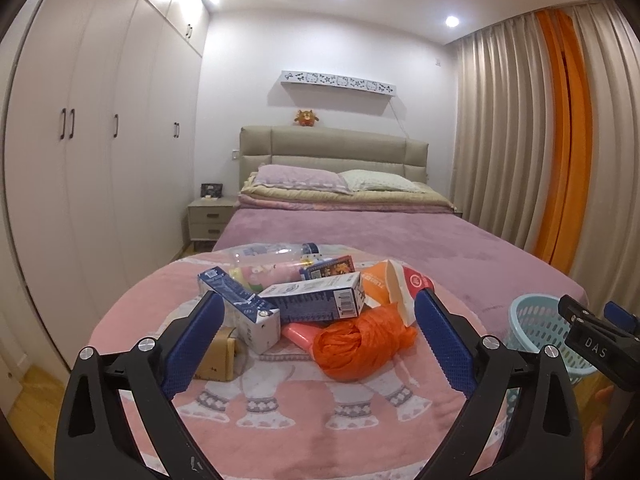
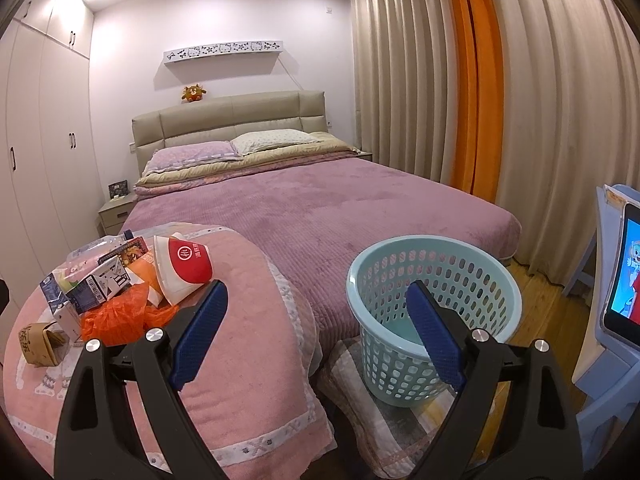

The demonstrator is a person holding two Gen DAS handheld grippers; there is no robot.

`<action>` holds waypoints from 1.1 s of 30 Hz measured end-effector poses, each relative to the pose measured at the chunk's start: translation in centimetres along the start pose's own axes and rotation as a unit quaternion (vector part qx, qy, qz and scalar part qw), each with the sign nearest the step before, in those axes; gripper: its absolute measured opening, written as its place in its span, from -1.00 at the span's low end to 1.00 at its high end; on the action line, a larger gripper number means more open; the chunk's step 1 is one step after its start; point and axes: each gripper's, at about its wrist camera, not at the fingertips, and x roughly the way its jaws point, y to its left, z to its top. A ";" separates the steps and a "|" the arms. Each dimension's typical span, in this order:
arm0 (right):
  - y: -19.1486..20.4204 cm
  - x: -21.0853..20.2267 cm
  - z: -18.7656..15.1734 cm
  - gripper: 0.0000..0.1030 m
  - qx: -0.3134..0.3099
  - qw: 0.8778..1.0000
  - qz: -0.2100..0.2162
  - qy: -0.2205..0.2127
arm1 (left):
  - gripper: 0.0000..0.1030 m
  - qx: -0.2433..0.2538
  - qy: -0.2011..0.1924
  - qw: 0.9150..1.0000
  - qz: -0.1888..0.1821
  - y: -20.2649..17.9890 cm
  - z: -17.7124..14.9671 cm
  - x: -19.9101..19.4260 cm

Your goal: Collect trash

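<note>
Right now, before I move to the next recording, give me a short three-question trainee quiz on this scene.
1. True or false: the light blue basket already holds trash.
2. Which item lies nearest the left gripper? A) orange plastic bag B) clear bottle C) red and white paper bowl
3. Fill in: the trash pile sits on the ______ blanket.

Key
1. False: the basket looks empty.
2. A
3. Pink
</note>
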 end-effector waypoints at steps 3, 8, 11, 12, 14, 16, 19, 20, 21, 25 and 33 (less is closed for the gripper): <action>0.0 0.0 0.0 0.68 0.000 1.000 0.003 0.002 | 0.81 0.001 0.000 1.000 0.003 0.1 0.0 -0.2; 0.0 0.0 0.1 0.68 0.004 1.000 0.014 0.007 | 0.81 -0.003 0.003 1.000 0.004 0.5 0.0 -0.2; 0.0 -0.1 0.0 0.68 0.004 1.000 0.015 0.007 | 0.81 -0.005 0.006 1.000 0.004 0.6 0.1 -0.2; 0.0 -0.1 0.0 0.68 0.004 1.000 0.016 0.007 | 0.81 -0.005 0.008 1.000 0.005 0.6 0.1 -0.1; 0.1 0.1 -0.1 0.68 0.003 1.000 0.018 0.010 | 0.81 -0.004 0.012 1.000 0.008 0.6 0.0 0.0; 0.3 0.3 -0.2 0.68 0.002 1.000 0.019 0.014 | 0.81 -0.005 0.015 1.000 0.009 0.7 0.1 0.1; 0.5 0.6 -0.3 0.68 0.000 1.000 0.020 0.019 | 0.81 -0.008 0.021 1.000 0.004 0.9 0.1 0.3; 0.7 0.7 -0.3 0.68 -0.002 1.000 0.019 0.019 | 0.81 -0.009 0.022 1.000 0.004 1.0 0.1 0.3; 0.8 0.7 -0.3 0.68 -0.003 1.000 0.020 0.019 | 0.81 -0.008 0.021 1.000 0.004 1.0 0.1 0.4; 1.2 0.8 -0.3 0.68 -0.009 1.000 0.017 0.018 | 0.81 -0.010 0.026 1.000 -0.005 1.1 0.1 0.5; 2.5 0.9 -0.4 0.68 -0.024 0.999 0.020 0.018 | 0.81 -0.016 0.040 0.999 -0.009 1.9 0.0 1.1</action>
